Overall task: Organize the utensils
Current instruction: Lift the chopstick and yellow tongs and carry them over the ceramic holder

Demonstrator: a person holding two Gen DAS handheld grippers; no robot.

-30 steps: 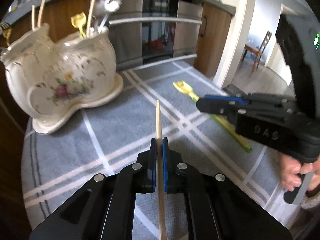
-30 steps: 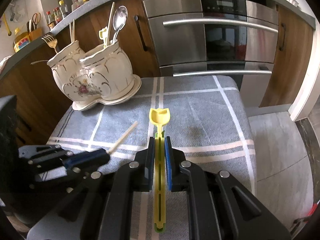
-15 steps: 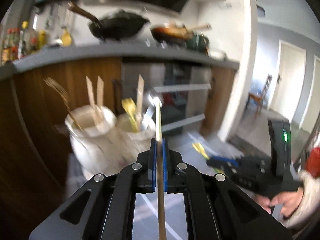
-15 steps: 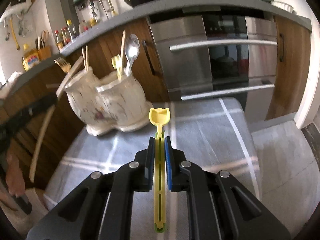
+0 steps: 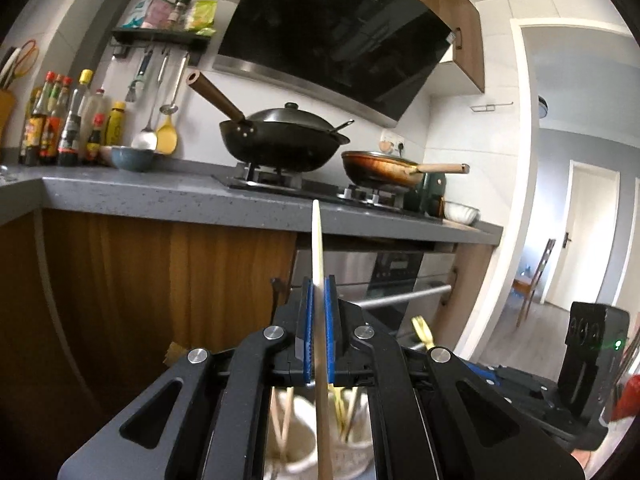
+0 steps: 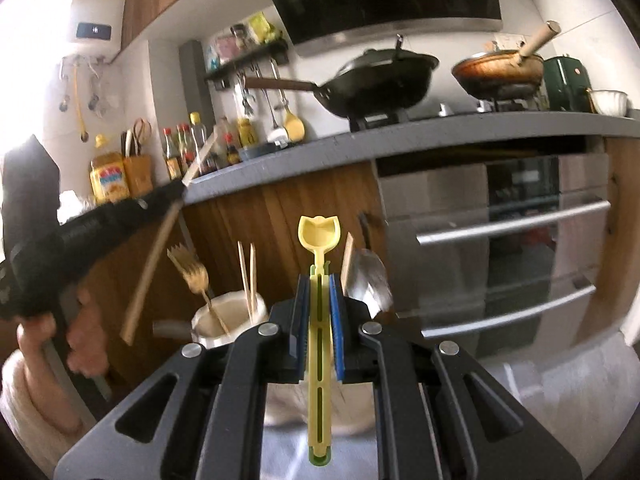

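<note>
While both utensils are held aloft, the ceramic holder (image 6: 224, 320) lies below and just ahead of the fingertips — the relation on which the drop depends. A wooden stick (image 5: 318, 264) is clamped between the closed pads of the left gripper (image 5: 319, 320), its long axis running forward and upward along the fingers. A yellow plastic scoop (image 6: 319, 236) is clamped likewise in the right gripper (image 6: 319, 320), bowl end forward. Both shafts must be tipped toward vertical before release. The holder's left pot is seen nearer the left gripper; a gold fork (image 6: 192, 276) and two chopsticks (image 6: 247, 276) already crowd it. Free room is judged ample above the rims — the counter edge (image 6: 400, 136) sits well behind.
</note>
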